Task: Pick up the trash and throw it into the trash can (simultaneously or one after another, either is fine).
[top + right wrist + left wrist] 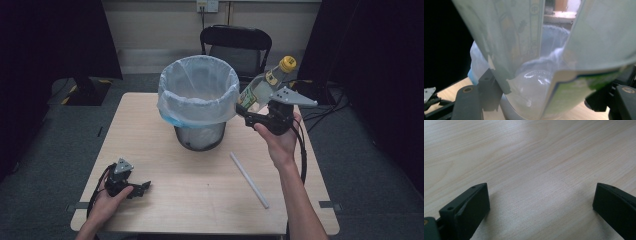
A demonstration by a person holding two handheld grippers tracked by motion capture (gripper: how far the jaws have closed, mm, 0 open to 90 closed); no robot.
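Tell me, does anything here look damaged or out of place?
The bottle's label looks torn and peeling where the right hand-held gripper clamps it beside the bin. A white stick lies loose on the table.

A: How is the left gripper held?

B: It is kept low by the left hand, near the person's own edge, its jaws spread wide with nothing between them.

A: And the right gripper?

B: It is raised well higher by the right hand, forearm stretched forward, and its jaws are clamped on something held tilted.
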